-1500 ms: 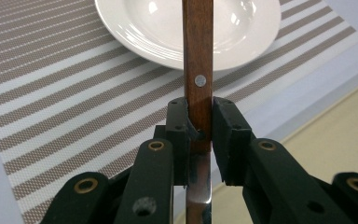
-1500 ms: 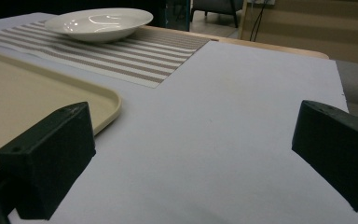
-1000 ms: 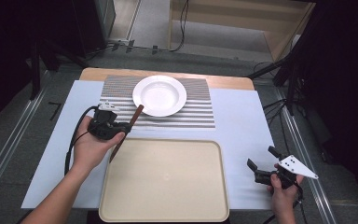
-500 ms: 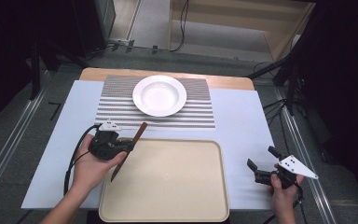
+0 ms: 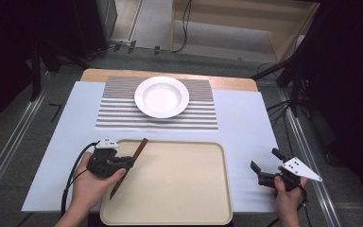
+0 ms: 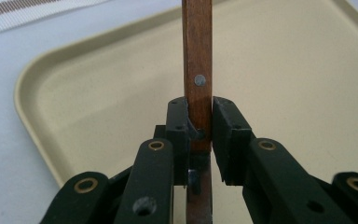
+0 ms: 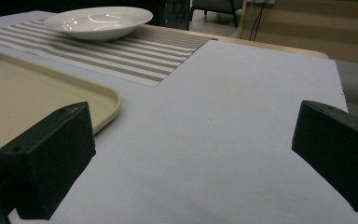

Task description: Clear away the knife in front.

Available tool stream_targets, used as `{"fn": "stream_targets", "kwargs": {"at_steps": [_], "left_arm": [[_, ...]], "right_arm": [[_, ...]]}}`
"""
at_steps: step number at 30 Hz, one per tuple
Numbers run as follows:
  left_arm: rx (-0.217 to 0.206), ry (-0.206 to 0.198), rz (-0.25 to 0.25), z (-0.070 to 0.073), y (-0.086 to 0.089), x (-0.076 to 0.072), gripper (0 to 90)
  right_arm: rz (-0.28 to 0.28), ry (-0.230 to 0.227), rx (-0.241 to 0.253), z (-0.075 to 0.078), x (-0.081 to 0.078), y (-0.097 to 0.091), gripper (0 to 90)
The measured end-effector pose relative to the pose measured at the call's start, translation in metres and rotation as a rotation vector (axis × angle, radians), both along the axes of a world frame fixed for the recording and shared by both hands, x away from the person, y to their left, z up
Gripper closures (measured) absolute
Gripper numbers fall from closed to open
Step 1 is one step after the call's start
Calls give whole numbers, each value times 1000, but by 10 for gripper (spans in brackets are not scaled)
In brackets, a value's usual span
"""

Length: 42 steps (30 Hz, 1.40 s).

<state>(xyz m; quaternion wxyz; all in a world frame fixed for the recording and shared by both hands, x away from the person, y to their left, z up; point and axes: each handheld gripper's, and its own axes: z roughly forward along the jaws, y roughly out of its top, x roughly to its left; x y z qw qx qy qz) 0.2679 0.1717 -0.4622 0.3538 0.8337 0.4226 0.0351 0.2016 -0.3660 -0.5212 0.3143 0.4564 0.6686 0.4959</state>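
Observation:
My left gripper [image 5: 129,163] is shut on a long brown wooden-handled utensil [image 5: 139,149] with metal rivets; it looks like a knife. The utensil lies slantwise over the left rim of the beige tray [image 5: 179,184], low above it. In the left gripper view the pads [image 6: 179,122] clamp the wooden handle [image 6: 197,56], which runs up across the tray [image 6: 284,74]. At the table's right, near its front edge, my right gripper [image 5: 264,160] rests open with nothing between its jaws. From the right gripper view [image 7: 191,154] bare white table shows between the jaws.
A white plate [image 5: 161,96] sits on a striped placemat [image 5: 118,113] at the back of the white table cover [image 5: 246,123]. The right gripper view has the plate [image 7: 98,19], the placemat [image 7: 144,53] and the tray's corner [image 7: 107,100]. Floor rails flank the table.
My left hand has carried the utensil from beside the placemat toward the near side and lower, to the tray's left rim. The right hand has stayed put.

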Motion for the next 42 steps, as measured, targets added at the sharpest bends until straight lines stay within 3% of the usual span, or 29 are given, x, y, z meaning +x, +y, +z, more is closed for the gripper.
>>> {"fn": "stream_targets", "kwargs": {"at_steps": [12,22,24,27,28,30,31,34,36,38,40,42], "left_arm": [[-1,28,24,-16,6,-7,769],[28,27,42,-26,8,-4,765],[16,37,37,-27,9,-3,763],[7,3,63,-25,11,-2,730],[3,-24,73,-24,12,-2,661],[-7,-86,79,-22,13,-1,661],[-14,-100,71,-21,12,0,666],[-56,-104,0,-20,6,1,819],[-37,-113,-50,-21,-4,-1,894],[-3,-134,-84,-22,-13,-3,896],[73,-137,-96,-26,-20,-1,897],[108,-123,-92,-30,-19,1,897]], "right_arm": [[0,-1,-1,0,0,0,0],[2,1,-5,0,0,1,0],[2,2,-6,0,0,1,0],[2,2,-6,0,0,1,0],[3,1,-6,0,0,1,0],[3,2,-6,0,0,1,0],[3,1,-6,0,0,1,0],[6,4,-7,0,0,1,0],[7,2,-8,0,0,1,0],[7,3,-8,0,0,1,0],[7,3,-7,0,0,1,0],[7,3,-7,0,0,1,0]]}}
